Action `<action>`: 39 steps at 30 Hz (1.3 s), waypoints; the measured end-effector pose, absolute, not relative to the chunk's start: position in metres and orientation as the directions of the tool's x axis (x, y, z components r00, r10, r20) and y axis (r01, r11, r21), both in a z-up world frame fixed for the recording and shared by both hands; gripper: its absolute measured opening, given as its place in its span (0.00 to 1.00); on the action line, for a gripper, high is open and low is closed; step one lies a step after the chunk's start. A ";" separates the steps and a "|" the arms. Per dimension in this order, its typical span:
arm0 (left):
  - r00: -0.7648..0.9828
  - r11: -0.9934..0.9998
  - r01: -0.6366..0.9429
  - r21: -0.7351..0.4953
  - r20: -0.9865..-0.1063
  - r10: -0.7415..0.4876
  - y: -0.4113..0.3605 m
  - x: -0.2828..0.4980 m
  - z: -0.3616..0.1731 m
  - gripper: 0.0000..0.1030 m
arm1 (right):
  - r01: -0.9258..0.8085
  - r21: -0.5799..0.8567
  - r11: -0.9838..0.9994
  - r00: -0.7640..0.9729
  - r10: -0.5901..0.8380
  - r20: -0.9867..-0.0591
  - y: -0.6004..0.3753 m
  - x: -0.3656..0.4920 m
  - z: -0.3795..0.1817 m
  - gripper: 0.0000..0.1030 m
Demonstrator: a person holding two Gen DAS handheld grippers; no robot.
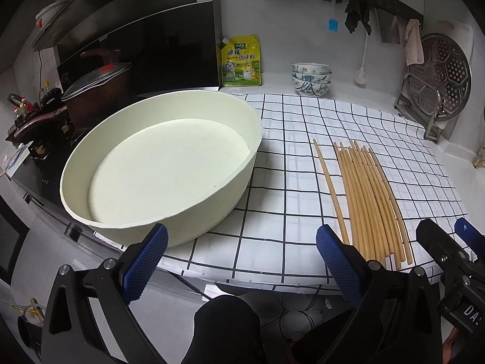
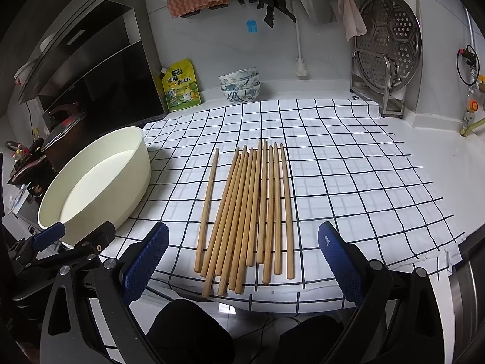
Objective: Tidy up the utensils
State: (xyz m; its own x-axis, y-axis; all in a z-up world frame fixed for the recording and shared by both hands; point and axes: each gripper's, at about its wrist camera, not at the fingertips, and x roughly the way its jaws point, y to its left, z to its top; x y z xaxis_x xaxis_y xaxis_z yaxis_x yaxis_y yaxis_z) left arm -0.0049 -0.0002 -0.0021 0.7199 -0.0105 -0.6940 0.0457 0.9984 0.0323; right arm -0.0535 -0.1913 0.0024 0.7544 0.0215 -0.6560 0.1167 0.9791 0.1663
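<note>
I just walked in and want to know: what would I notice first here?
Probably the wooden chopsticks, lying in a loose row on the checked cloth. To their left sits a big, empty cream basin. Both grippers, left and right, are open near the cloth's front edge.

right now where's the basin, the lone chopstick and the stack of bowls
basin (image 1: 169, 163), left wrist view, bare inner floor
lone chopstick (image 2: 208, 203), right wrist view, mid-shaft, left of the bundle
stack of bowls (image 2: 241, 86), right wrist view, side of the middle bowl
</note>
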 end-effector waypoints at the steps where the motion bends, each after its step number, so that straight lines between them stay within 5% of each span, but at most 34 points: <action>1: 0.720 0.998 0.046 0.032 -0.694 -0.011 0.000 -0.005 -0.002 0.94 | 0.117 0.167 0.979 0.754 0.022 -0.656 -0.191 -0.054 0.002 0.92; 26: 0.709 0.995 0.082 0.061 -0.705 -0.015 -0.025 0.008 -0.006 0.94 | 0.159 0.199 0.967 0.736 0.018 -0.676 -0.221 -0.047 -0.003 0.92; 39: 0.646 0.989 0.131 0.075 -0.763 -0.028 -0.071 0.062 -0.034 0.94 | 0.220 0.089 0.971 0.618 -0.069 -0.783 -0.267 0.010 -0.039 0.92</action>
State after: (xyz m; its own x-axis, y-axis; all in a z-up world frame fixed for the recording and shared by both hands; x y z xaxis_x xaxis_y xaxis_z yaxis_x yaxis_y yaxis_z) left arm 0.0624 -0.0714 -0.0339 0.6458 -0.0280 -0.7630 0.1311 0.9886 0.0747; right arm 0.0099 -0.2671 -0.0386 0.6184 -0.0687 -0.7829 0.2203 0.9714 0.0888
